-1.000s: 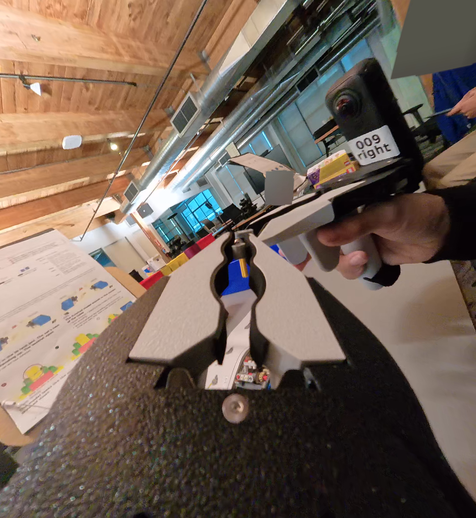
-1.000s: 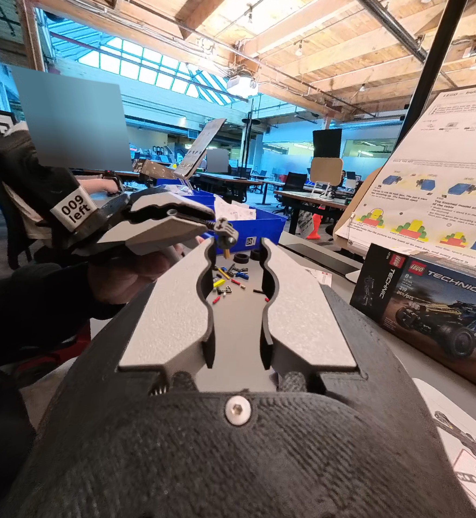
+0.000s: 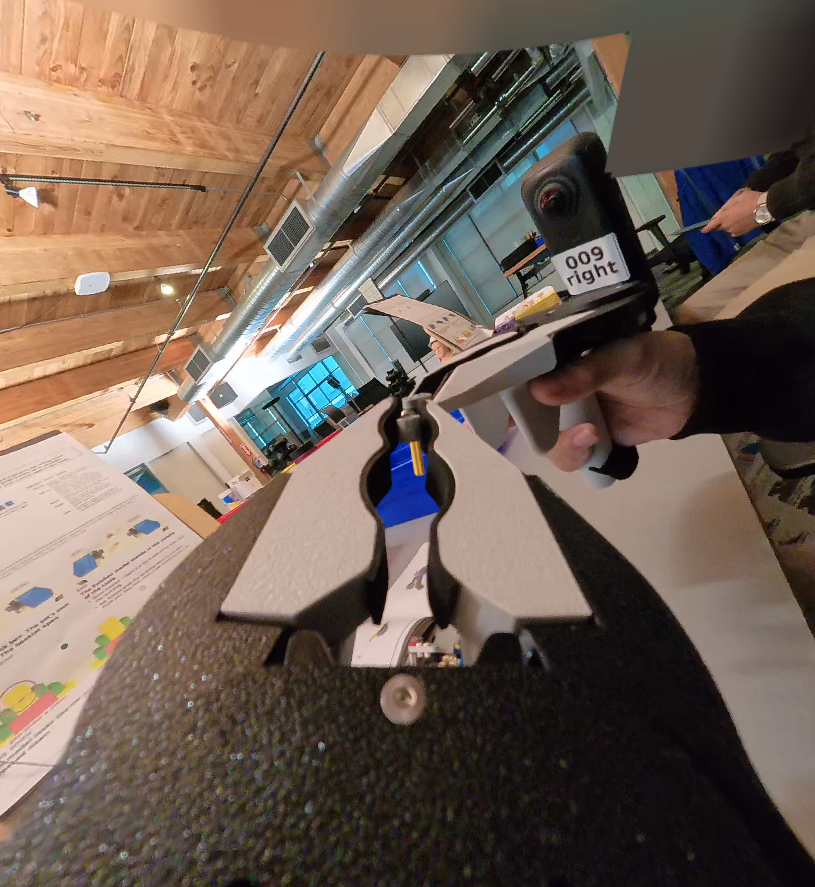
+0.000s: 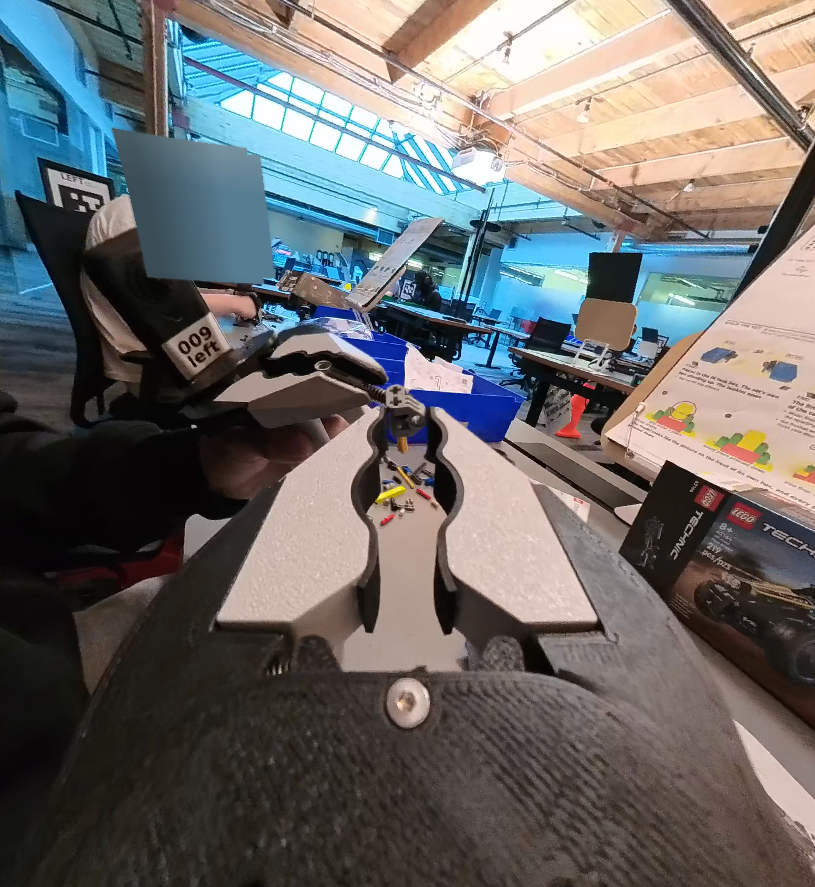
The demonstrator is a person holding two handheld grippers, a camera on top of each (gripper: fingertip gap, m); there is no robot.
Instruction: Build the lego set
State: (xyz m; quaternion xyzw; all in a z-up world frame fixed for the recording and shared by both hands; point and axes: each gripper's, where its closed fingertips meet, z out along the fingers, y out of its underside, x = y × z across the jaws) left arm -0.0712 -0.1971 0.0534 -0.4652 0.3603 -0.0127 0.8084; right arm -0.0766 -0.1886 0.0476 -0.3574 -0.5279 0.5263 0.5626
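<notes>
Right wrist view: small grey Technic connector with yellow axle [image 4: 403, 415] sits centre frame, clamped in left claw [image 4: 381, 391]; axle points down. Right claw [image 4: 404, 425] apart, flanking it.

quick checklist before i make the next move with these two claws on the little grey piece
1. Left claw shut on the grey connector: ok, pinched at its tips.
2. Yellow axle in the connector: ok, it sticks out below; how deep, cannot tell.
3. Right claw lined up: ok, its fingers flank the connector.
4. Right claw gripping the connector: cannot tell.
5. Loose parts in sight: ok, scattered on the table beyond.
</notes>
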